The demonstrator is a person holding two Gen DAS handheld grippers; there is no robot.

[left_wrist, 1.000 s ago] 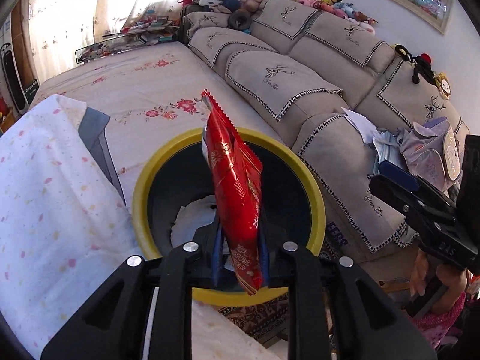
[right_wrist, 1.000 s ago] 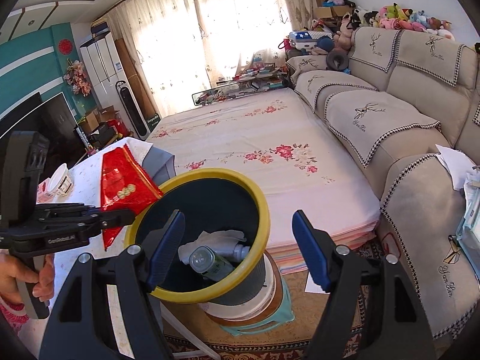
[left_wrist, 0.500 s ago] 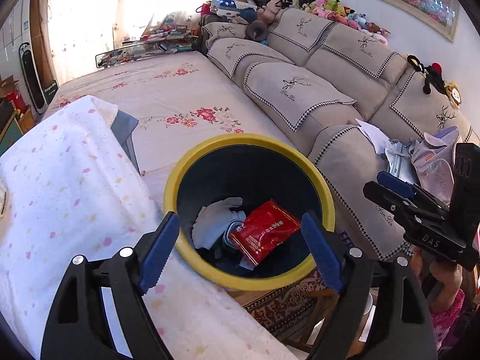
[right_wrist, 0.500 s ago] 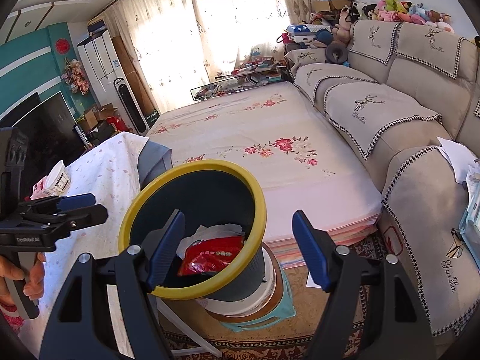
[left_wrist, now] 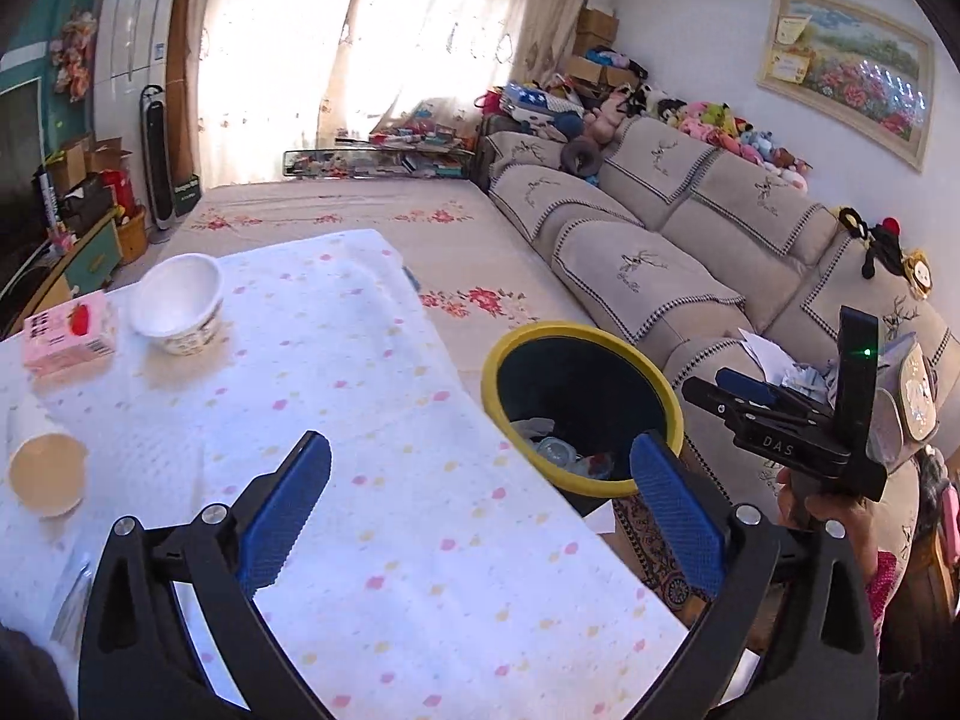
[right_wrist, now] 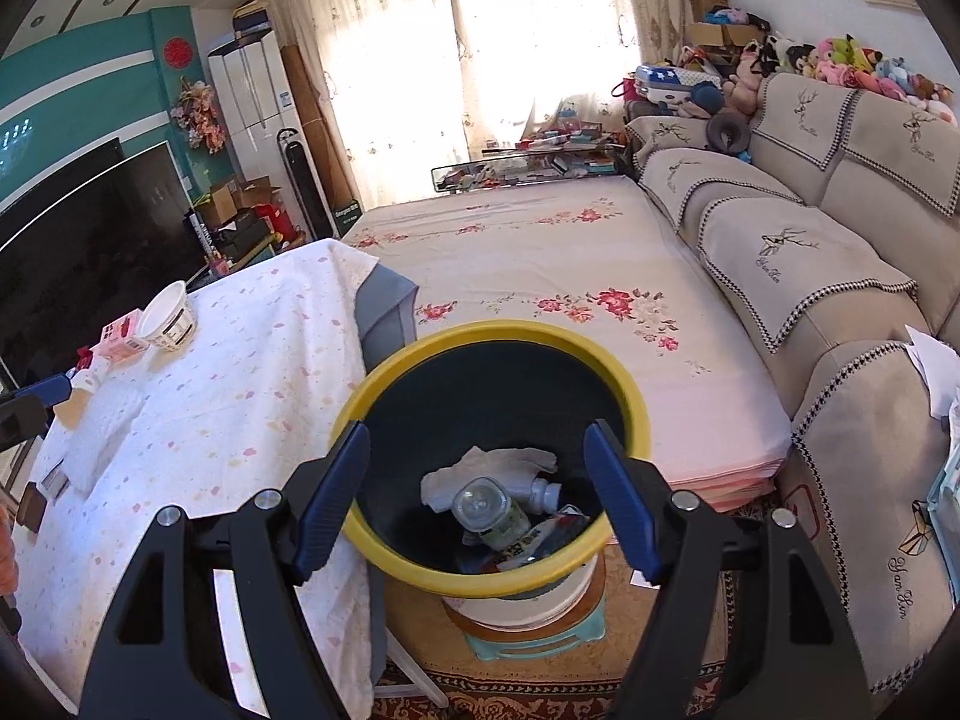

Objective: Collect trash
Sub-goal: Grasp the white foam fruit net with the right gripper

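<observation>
Two grippers stand open over a table (left_wrist: 372,396) draped in a white cloth with pastel spots. At the far left of the left wrist view a paper cup (left_wrist: 42,468) lies on its side, with a pink carton (left_wrist: 69,333) and a white bowl (left_wrist: 177,303) farther back on the cloth. The left gripper (left_wrist: 477,510) has just been opening; its blue pads are spread wide with nothing between them, only bare cloth beneath. The yellow-rimmed bin (left_wrist: 528,336) stands just off the table's right edge, partly behind the right-hand pad. Inside it, a red wrapper (left_wrist: 600,465) lies on the heap of trash, apart from those jaws and below them. Farther right, a hand holds the right gripper (left_wrist: 738,387) beyond the bin's rim, in front of the sofa (left_wrist: 648,264).

In the right wrist view, the right gripper (right_wrist: 477,486) is parted about as wide as the bin's mouth and grips nothing. The bin (right_wrist: 384,384) sits between its pads, with a clear bottle (right_wrist: 489,510), white tissue (right_wrist: 480,465) and the wrapper (right_wrist: 540,531) at the bottom.
</observation>
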